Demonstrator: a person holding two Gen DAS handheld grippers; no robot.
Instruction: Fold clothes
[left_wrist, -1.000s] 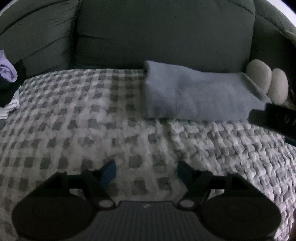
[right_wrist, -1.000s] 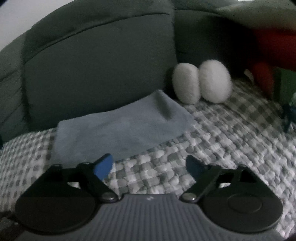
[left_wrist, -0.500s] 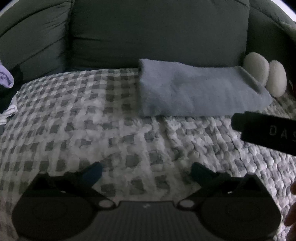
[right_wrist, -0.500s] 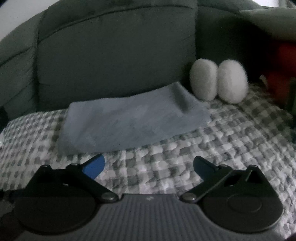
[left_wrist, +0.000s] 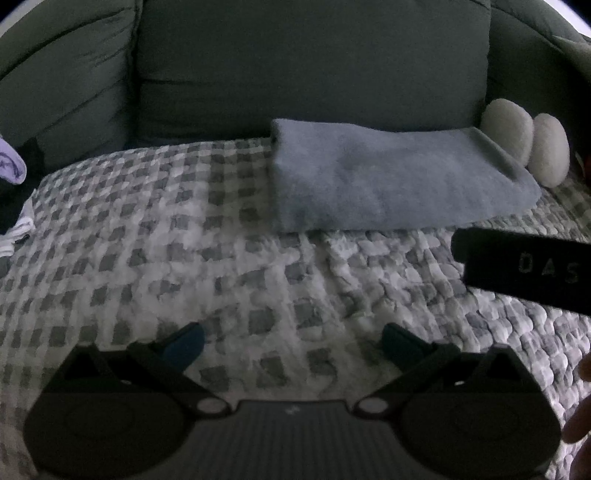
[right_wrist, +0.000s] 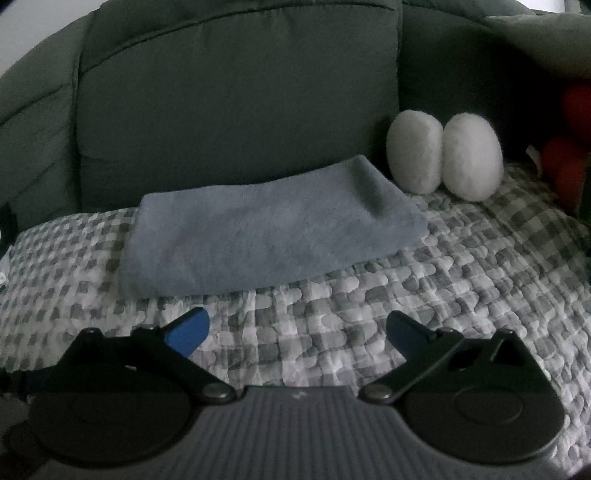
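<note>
A folded grey-blue fleece cloth (left_wrist: 388, 184) (right_wrist: 266, 236) lies flat on the checkered blanket (left_wrist: 184, 240) (right_wrist: 461, 266), close to the sofa's back cushion. My left gripper (left_wrist: 291, 341) is open wide over bare blanket, well short of the cloth, with nothing between its blue pads. Nearer the cloth's front edge, my right gripper (right_wrist: 297, 328) also stands open and holds nothing. The right gripper's black body (left_wrist: 524, 269) juts in at the right edge of the left wrist view.
Two white oval cushions (left_wrist: 528, 144) (right_wrist: 443, 158) stand beside the cloth's right end against the dark green sofa back (left_wrist: 314, 66) (right_wrist: 236, 92). A pile of lilac, black and white clothes (left_wrist: 13, 192) lies at the far left. Red items (right_wrist: 569, 147) sit at the far right.
Both grippers' jaws have spread wider, the left one more. The right wrist view has swung so the cloth sits more central. The right gripper's body has slid further into the left wrist view.
</note>
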